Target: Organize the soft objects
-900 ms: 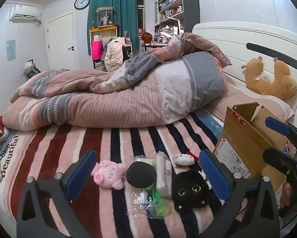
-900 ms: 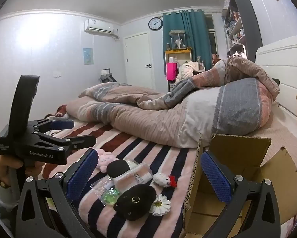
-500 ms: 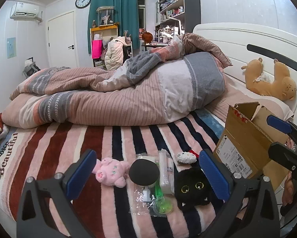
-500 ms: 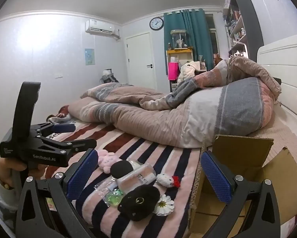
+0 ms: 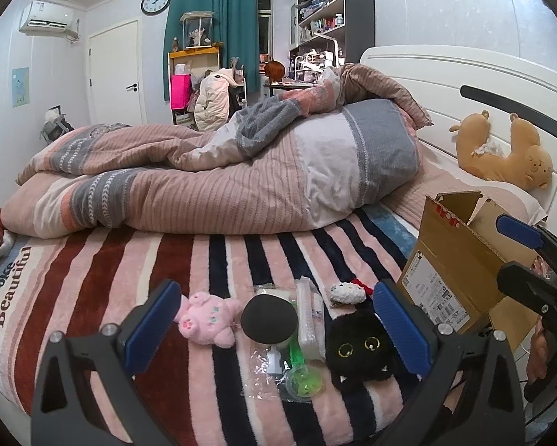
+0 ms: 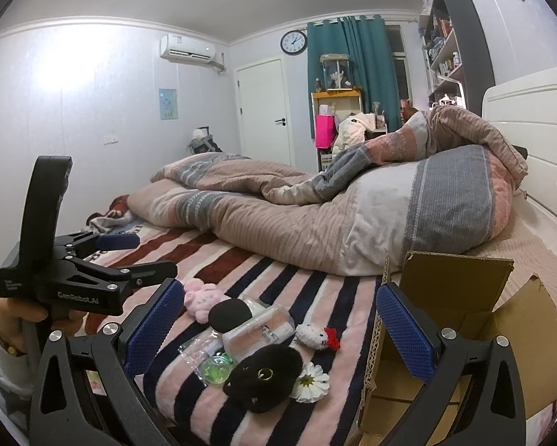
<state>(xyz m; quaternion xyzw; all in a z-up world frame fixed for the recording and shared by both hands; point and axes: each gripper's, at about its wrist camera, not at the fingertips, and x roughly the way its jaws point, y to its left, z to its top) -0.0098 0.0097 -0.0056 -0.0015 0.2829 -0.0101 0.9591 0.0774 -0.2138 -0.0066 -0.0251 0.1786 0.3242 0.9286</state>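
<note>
On the striped blanket near the bed's front edge lie a pink plush pig (image 5: 206,317) (image 6: 201,297), a black round puff (image 5: 268,322) (image 6: 229,314), a black cat plush (image 5: 358,353) (image 6: 265,375), a small white kitty plush with a red bow (image 5: 349,292) (image 6: 315,336) and a white daisy (image 6: 310,382). My left gripper (image 5: 278,327) hangs open just before them with nothing between its fingers. My right gripper (image 6: 278,325) is open too, over the same pile, beside an open cardboard box (image 5: 460,256) (image 6: 453,319).
Clear plastic packets and a green disc (image 5: 303,383) (image 6: 215,368) lie among the plush toys. A rumpled duvet (image 5: 211,182) fills the back of the bed. An orange bear plush (image 5: 501,156) leans on the headboard. A person's hand (image 6: 22,319) holds the left gripper.
Both views have crept slightly towards the toys, which sit a little higher in the frames. Both grippers stay open and nothing on the bed has moved.
</note>
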